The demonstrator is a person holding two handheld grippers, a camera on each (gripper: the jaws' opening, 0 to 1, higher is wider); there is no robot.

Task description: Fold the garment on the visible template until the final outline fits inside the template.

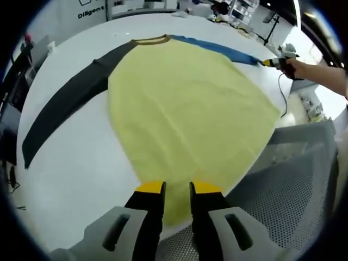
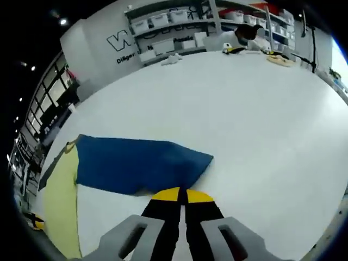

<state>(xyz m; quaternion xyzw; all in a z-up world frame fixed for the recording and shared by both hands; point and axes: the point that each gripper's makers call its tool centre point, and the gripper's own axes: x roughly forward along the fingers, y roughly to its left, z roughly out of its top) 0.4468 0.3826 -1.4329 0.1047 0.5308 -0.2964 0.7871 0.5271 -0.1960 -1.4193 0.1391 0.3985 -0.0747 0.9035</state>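
The broad white table [image 1: 81,157] carried everything, its pale top running back toward grey shelving with storage bins [image 2: 179,32] along the far wall. Spread flat on it lay the long-sleeved garment with a pale yellow fabric body [image 1: 185,114], an olive-brown neck band, one charcoal-black sleeve [image 1: 70,98] stretched out straight to one side and one royal-blue sleeve [image 1: 217,48] reaching the opposite way. The yellow hem hung at the near table edge, next to a grey perforated mesh surface [image 1: 293,190] beside the table.

In the right gripper view the same blue sleeve [image 2: 136,163] lay flat on the white top, its cuff end pointing toward the jaws, with a strip of the yellow body [image 2: 57,206] along one side.

The left gripper [image 1: 176,189], grey-bodied with black fingers and yellow tips, sat over the yellow hem; its fingers stood slightly apart with hem cloth showing in the gap, and whether they pinched it could not be told. The right gripper [image 2: 178,194] had its yellow-tipped fingers pressed nearly together right at the edge of the blue cuff; whether cloth was caught between them could not be told either. In the left gripper view that right gripper [image 1: 273,62] appeared small at the blue cuff, held by a person's hand [image 1: 299,68].
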